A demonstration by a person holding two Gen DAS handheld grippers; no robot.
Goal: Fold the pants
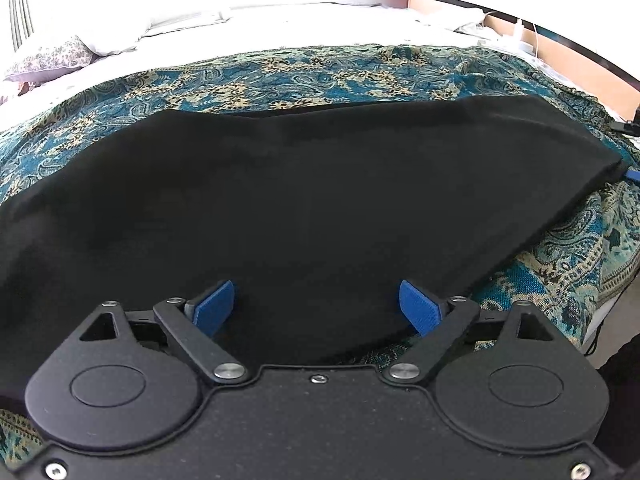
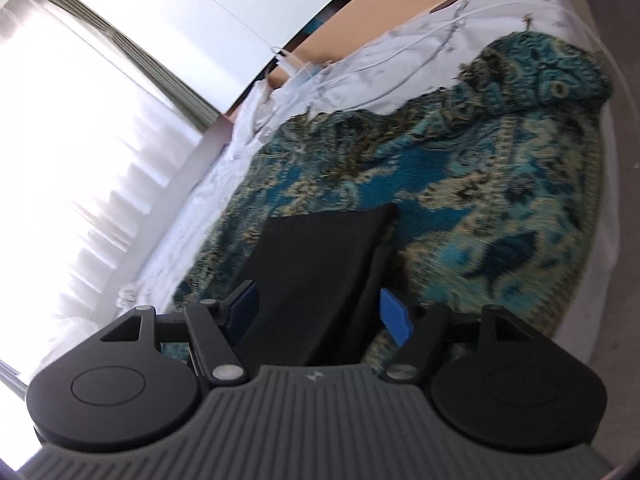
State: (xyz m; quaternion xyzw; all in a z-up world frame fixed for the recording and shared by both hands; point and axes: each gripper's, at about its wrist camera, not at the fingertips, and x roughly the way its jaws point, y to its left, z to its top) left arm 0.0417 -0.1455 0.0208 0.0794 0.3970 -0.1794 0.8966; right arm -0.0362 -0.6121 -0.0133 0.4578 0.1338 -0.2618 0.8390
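Black pants (image 1: 304, 200) lie spread across a teal paisley blanket (image 1: 280, 72) on a bed. My left gripper (image 1: 316, 304) is open, its blue pads (image 1: 418, 308) wide apart just above the near edge of the pants. In the right wrist view, one end of the pants (image 2: 320, 272) runs between the blue pads (image 2: 396, 316) of my right gripper (image 2: 320, 312), which is open; whether the pads touch the cloth I cannot tell. A blue tip of the right gripper (image 1: 634, 176) shows at the far right end of the pants.
White sheets and pillows (image 1: 120, 36) lie at the far side of the bed. A wooden headboard (image 2: 360, 20) and white cables (image 2: 400, 56) run along the bed's edge. The blanket (image 2: 500, 184) is bunched up at its far end. A bright curtained window is on the left.
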